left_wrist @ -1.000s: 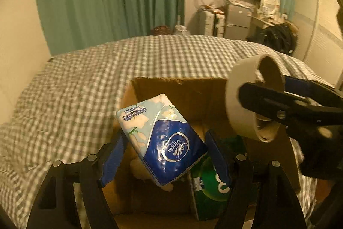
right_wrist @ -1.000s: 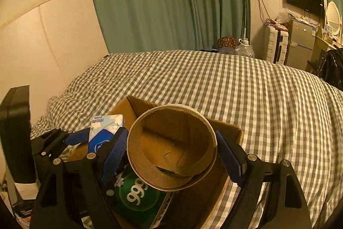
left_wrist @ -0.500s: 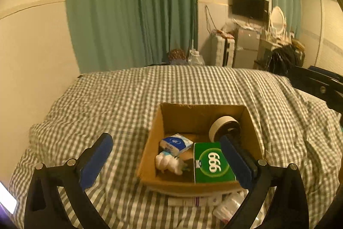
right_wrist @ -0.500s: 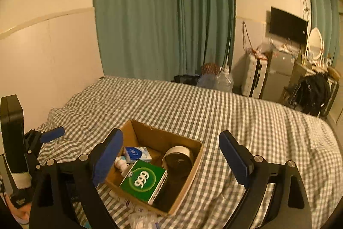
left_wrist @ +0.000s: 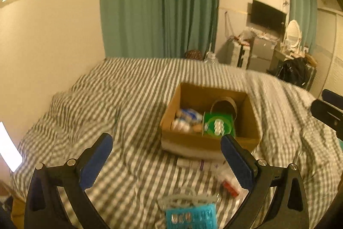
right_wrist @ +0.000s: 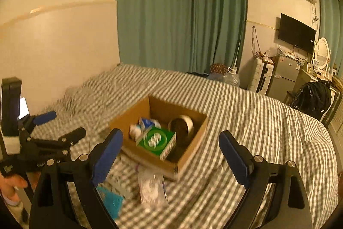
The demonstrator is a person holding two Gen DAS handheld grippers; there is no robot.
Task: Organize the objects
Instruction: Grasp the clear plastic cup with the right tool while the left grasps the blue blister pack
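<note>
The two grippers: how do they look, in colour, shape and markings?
Both the left gripper and the right gripper are black, angular frames with silver screws. Their long flat fingers carry blue pads. In the right wrist view, the left gripper's body shows small white lettering, too blurred to read.

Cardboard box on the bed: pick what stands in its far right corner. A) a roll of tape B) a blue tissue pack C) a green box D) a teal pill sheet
A: the roll of tape leans in the far right corner of the cardboard box, beyond the green box; both grippers are open and empty.
</note>
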